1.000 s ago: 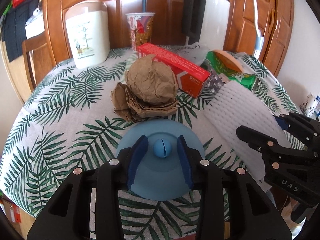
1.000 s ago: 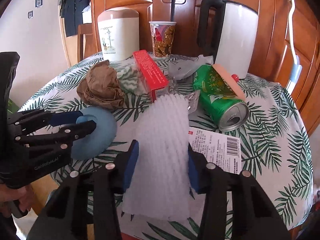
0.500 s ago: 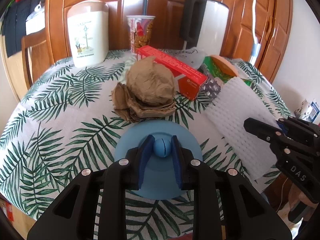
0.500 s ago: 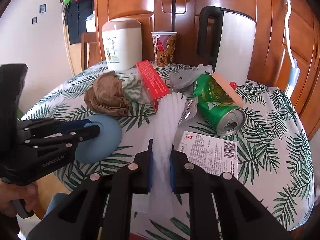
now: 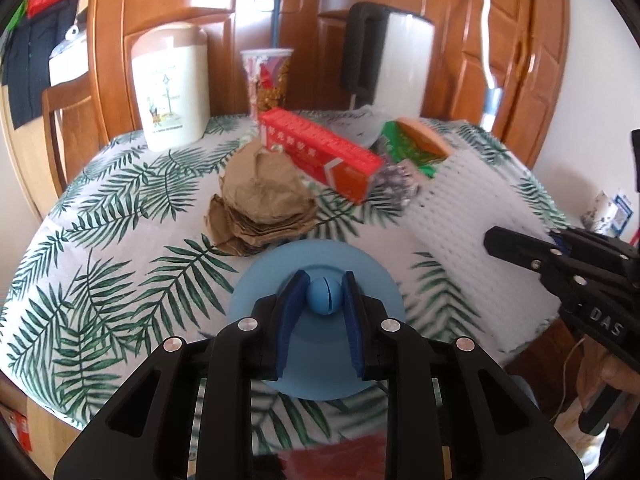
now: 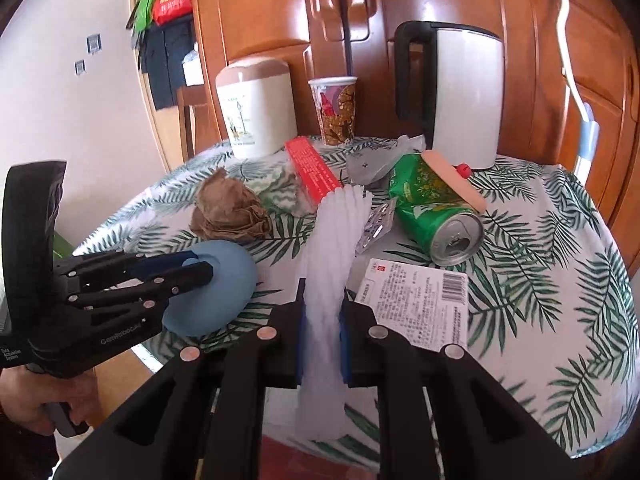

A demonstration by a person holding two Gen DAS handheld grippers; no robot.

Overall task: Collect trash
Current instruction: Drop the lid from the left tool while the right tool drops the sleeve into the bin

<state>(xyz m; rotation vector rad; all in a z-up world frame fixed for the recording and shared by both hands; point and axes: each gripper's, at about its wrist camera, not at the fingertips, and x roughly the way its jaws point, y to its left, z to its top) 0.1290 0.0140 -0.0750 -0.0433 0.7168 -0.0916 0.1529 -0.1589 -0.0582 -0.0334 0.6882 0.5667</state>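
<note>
Trash is spread over the leaf-patterned counter (image 6: 560, 240), and two pieces are already held. The white foam net sleeve (image 6: 332, 264) is pinched between the narrowly closed jaws of the right gripper (image 6: 323, 334); its long axis runs straight away from that gripper, the far end reaching toward the red carton (image 6: 316, 172) while the near end hangs over the counter's front edge. The blue domed lid (image 5: 320, 280) is held by its round knob (image 5: 323, 301), on which the left gripper (image 5: 323, 300) is clamped; the lid sits at the near edge, just in front of the crumpled brown paper (image 5: 264, 204).

Of the loose pieces, the green can (image 6: 436, 208) lies on its side with its open mouth turned toward the right gripper, and the printed label sheet (image 6: 416, 304) lies flat just beside that gripper. These are judged nearer to the right hand; the brown paper lies straight ahead of the left. Whether a bin stands nearby cannot be told.
</note>
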